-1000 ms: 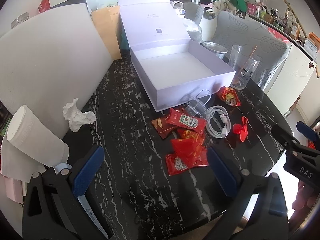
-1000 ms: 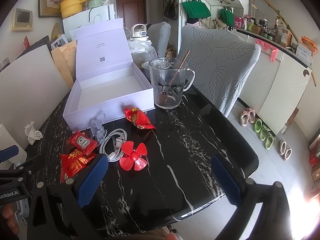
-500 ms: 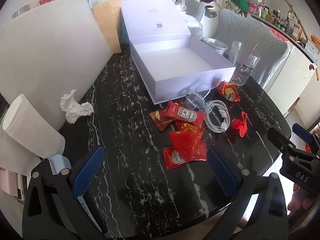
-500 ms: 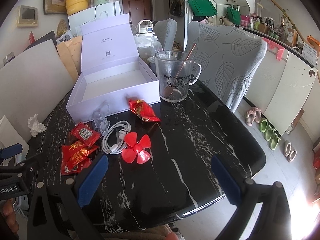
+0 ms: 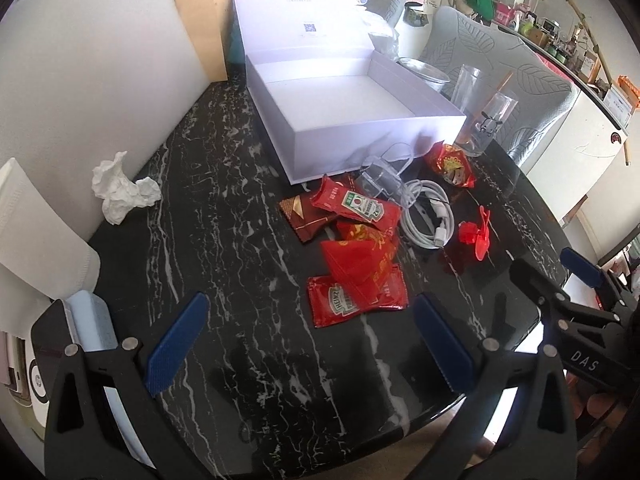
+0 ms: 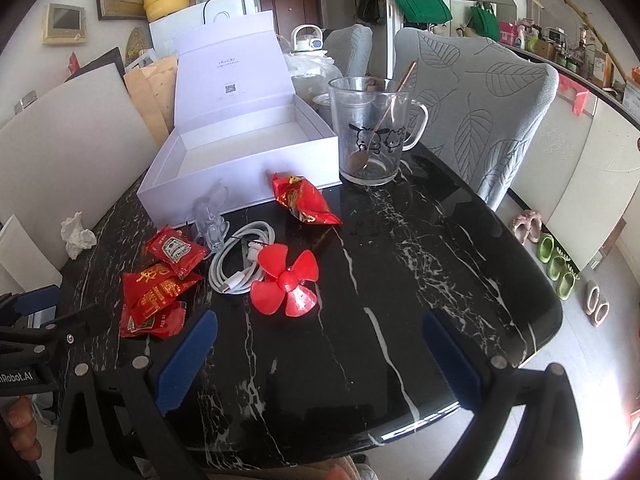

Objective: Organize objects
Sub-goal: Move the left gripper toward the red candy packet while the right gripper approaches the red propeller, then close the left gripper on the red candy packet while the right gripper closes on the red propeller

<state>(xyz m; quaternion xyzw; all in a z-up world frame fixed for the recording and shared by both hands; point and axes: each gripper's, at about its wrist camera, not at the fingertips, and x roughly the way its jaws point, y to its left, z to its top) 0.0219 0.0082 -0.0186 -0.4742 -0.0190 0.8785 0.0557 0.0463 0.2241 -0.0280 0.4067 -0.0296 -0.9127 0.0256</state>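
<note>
Left wrist view looks over a black marble table (image 5: 224,264) with the left gripper (image 5: 310,340) held above its near edge, jaws spread wide and empty, blue pads on either side of bare tabletop. Just ahead of it, between the fingers' line of sight, lies a heap of red sauce packets: a Heinz ketchup packet (image 5: 344,304) nearest, a red packet with gold print (image 5: 356,264) on top of it, and a second ketchup packet (image 5: 356,204) farther on, overlapping a dark red sachet (image 5: 304,218). To the right of the heap lies a coiled white cable (image 5: 430,216), with a clear plastic piece (image 5: 384,182) at its far side and a red fan propeller (image 5: 478,234) beyond it to the right. An open white box (image 5: 360,120), lid upright and inside bare, stands behind all of these, well ahead of the gripper. A red snack packet (image 5: 452,164) lies by the box's right corner, near a glass mug (image 5: 486,120). A crumpled tissue (image 5: 120,190) sits off to the left. From the right wrist view, the right gripper (image 6: 320,360) likewise hangs over the near edge, fingers wide apart and holding nothing, with the propeller (image 6: 288,282) just ahead and slightly left of centre, touching the cable (image 6: 240,260); the mug (image 6: 374,128), with a spoon (image 6: 384,120) inside, stands farther back beside the box (image 6: 240,156).
</note>
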